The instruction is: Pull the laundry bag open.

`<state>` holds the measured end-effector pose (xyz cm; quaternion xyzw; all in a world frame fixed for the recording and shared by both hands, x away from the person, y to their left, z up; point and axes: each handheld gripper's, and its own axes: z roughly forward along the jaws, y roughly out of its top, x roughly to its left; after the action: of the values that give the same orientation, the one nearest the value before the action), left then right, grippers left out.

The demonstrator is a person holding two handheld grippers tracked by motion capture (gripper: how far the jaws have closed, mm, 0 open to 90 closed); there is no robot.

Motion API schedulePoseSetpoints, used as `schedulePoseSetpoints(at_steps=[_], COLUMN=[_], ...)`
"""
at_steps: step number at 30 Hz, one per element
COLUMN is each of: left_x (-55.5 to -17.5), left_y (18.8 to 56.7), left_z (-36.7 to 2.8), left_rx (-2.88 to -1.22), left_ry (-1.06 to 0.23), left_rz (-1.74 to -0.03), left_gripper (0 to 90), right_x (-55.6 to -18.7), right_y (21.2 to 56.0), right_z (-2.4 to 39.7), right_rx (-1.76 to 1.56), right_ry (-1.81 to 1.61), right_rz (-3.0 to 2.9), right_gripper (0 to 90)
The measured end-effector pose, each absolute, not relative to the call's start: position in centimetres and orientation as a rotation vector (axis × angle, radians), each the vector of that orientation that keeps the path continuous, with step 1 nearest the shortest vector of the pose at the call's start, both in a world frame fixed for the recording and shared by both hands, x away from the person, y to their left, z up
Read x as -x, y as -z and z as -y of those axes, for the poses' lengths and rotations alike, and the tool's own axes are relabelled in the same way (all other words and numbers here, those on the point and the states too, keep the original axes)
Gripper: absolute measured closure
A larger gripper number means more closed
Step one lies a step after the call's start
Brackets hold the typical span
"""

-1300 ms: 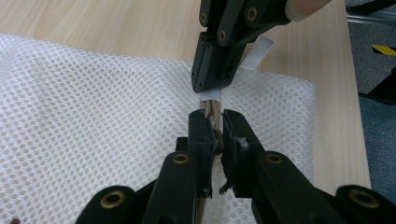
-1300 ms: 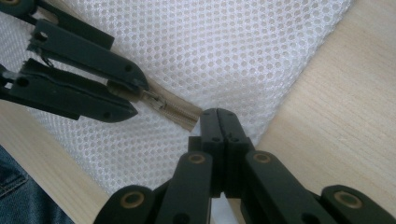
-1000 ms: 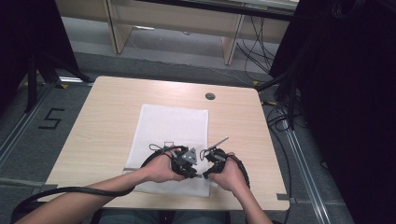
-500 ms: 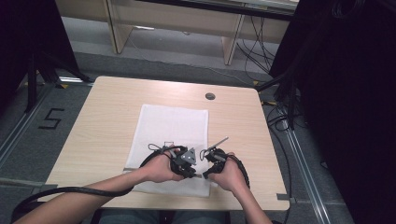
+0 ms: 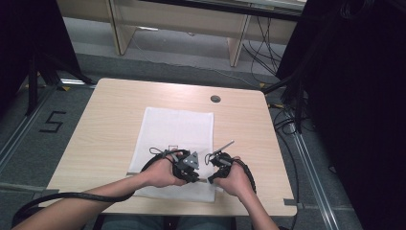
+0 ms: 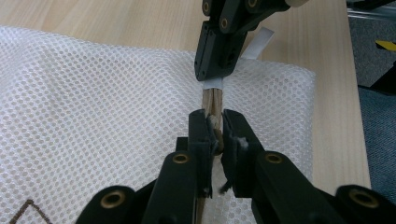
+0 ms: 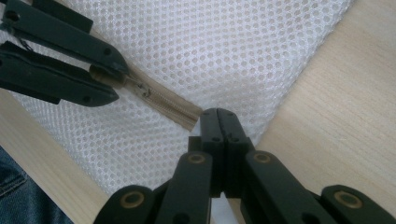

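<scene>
Carrying everything, the wooden table [image 5: 115, 115] holds a white mesh bag [image 5: 177, 129] lying flat from its middle to its near edge. Along the bag's near edge runs a tan zipper [image 7: 166, 103]. The left gripper [image 6: 215, 126] has its jaws pinched narrow on the zipper pull [image 6: 215, 135]. The right gripper [image 7: 219, 122] is clamped fully together on the zipper's end, near the bag's near right corner.
</scene>
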<state>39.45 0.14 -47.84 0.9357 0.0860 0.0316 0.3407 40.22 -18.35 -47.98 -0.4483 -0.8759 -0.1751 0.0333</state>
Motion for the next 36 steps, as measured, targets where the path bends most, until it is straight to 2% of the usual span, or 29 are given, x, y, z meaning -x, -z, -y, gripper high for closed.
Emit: schedulePoseSetpoints(at_steps=[36], left_x=[-39.4], left_y=[47.7], left_z=[-1.8], left_rx=[-2.415], left_ry=[-0.074], left_rz=[-0.256], left_gripper=[82.0], right_x=[-40.2], right_y=[48.2], right_z=[18.4], right_rx=[1.366], right_ry=[0.553], right_rz=[2.720], right_gripper=[90.0])
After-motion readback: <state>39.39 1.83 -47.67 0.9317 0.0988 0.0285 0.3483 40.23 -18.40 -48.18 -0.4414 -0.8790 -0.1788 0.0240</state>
